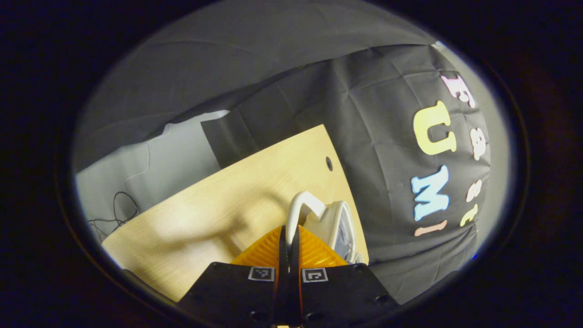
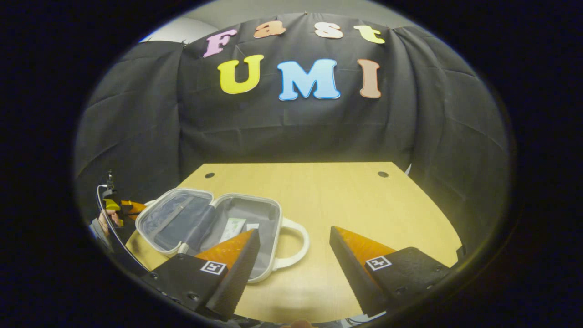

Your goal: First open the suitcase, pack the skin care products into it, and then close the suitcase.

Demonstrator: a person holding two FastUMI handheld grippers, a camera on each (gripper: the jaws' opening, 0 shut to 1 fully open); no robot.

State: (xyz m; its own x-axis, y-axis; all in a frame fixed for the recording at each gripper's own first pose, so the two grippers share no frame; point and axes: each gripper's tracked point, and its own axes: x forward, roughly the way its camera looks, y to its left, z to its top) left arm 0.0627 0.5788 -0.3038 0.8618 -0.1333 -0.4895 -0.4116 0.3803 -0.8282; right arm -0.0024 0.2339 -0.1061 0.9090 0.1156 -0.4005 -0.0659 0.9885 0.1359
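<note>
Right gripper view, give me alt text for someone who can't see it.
A small white suitcase lies open on a light wooden table, its grey lining showing and its handle pointing toward the camera. The right claw hangs open in the foreground, and the left claw sits shut beyond the suitcase's far edge.

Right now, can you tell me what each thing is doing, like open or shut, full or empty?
Suitcase: open, lying flat on the table, both halves up.
Suitcase handle: free, nothing holds it.
Products: something pale lies inside the right half; too small to tell more.
Left gripper: shut, fingers together, nothing between them that I can see.
Right gripper: open, empty, above the table beside the suitcase.
</note>
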